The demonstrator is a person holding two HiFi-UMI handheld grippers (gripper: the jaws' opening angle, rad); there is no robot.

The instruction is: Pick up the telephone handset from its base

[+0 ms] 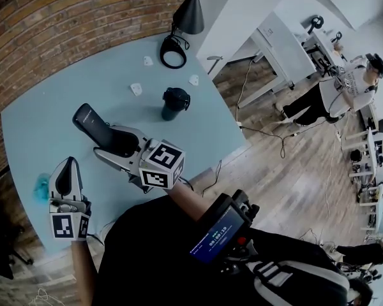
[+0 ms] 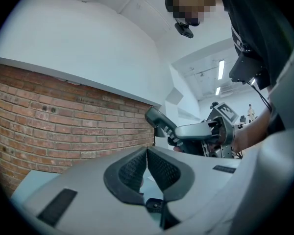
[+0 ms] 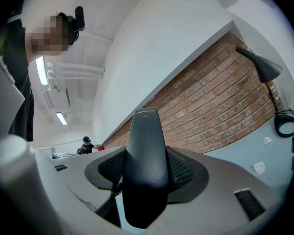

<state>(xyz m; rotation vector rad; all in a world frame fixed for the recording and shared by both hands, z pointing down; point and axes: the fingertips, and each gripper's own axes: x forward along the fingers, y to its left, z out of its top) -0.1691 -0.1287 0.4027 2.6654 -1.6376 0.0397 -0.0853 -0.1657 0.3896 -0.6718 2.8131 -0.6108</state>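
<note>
- Grips the black handset (image 1: 88, 118) in the right gripper (image 1: 107, 141), with the ribbed pads pressed on both of its sides (plainest in the right gripper view, where it fills the gap).
- Holds it out over the pale blue table (image 1: 57, 88), free end poking past the jaws toward the brick wall (image 1: 57, 18).
- Catches the same grip side-on in the left gripper view: tilted upward, with the jaws around its lower part.
- Shows the left gripper (image 2: 147, 153) closed on nothing: pad tips touching, only a thin wedge of gap behind them (bare table visible through it).
- Places that gripper near the table's front edge in the head view, beside the right one but apart from it.
- Leaves a small blue-green thing (image 1: 41, 187) on the table just to its left (too blurred to name).
- Farther back on the table, stands a dark cup-like thing (image 1: 175, 102) upright, well apart from the handset (cup or phone base, cannot tell).
- Scatters three small white pieces (image 1: 136, 88) around it, none of them touching it.
- Sets a black lamp (image 1: 189, 8) at the table's far edge by the wall, with a black ring on the tabletop just below its shade.
- Beyond the table, takes in a wooden floor (image 1: 287, 171) and a person (image 1: 345, 88) standing among desks, well away from the table.
</note>
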